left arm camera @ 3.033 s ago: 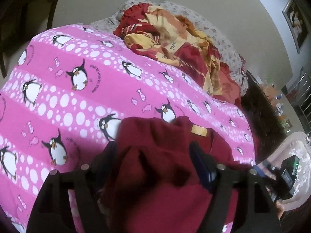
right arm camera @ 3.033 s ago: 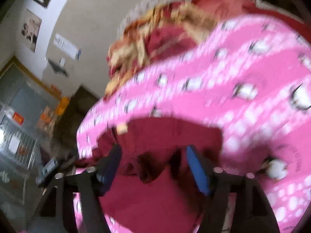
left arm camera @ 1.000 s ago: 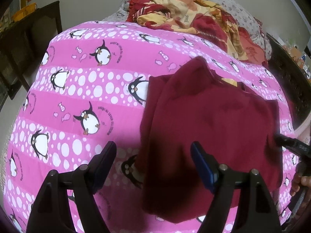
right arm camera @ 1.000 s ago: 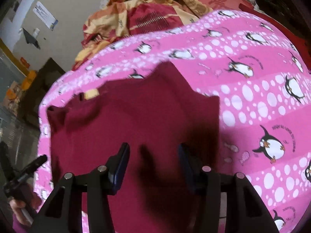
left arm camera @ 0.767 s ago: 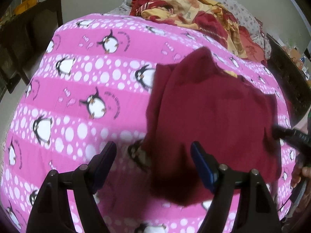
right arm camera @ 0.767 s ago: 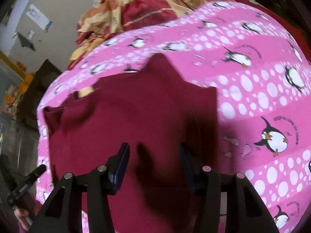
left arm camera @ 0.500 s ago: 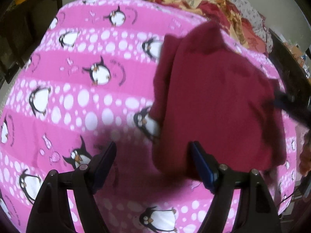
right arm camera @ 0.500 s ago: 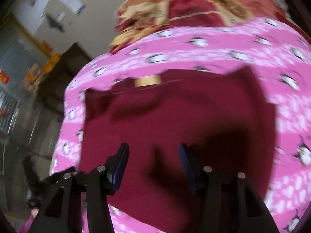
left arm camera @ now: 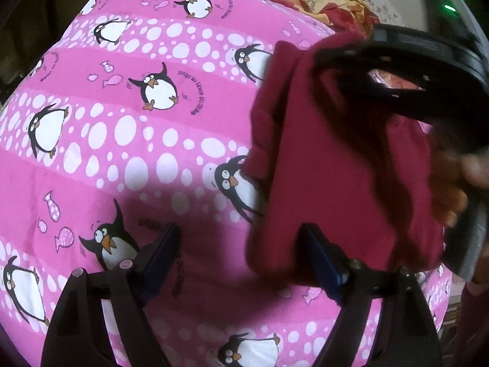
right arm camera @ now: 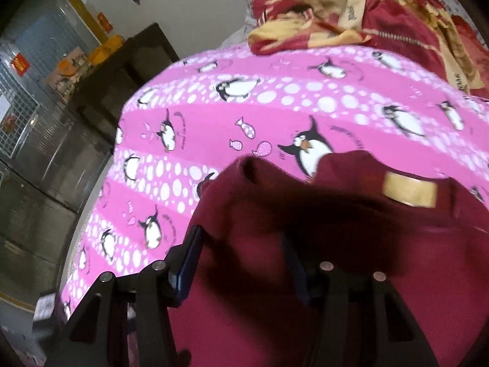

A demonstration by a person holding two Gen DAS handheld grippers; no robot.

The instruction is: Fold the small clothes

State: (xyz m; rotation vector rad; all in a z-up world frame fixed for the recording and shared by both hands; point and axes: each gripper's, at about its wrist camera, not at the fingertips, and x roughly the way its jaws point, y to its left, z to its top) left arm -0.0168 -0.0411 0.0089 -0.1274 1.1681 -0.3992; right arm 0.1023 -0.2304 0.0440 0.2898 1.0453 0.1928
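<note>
A dark red small garment (left arm camera: 330,165) lies on the pink penguin bedsheet (left arm camera: 122,140), folded into a narrow stack at the right. My left gripper (left arm camera: 241,250) is open and empty, just in front of the garment's near left edge. My right gripper (right arm camera: 241,250) is open, low over the garment (right arm camera: 351,260), whose tan neck label (right arm camera: 409,192) faces up. The right gripper also shows in the left wrist view (left arm camera: 397,67), reaching over the garment's far right side.
A heap of red and yellow clothes (right arm camera: 360,9) lies at the far end of the bed. A dark wooden cabinet (right arm camera: 122,70) and metal shutters (right arm camera: 33,116) stand beyond the bed's left edge.
The right gripper has swung across the garment toward its collar side and now fills the left view's right. The left gripper has shifted left off the cloth. The garment looks narrower.
</note>
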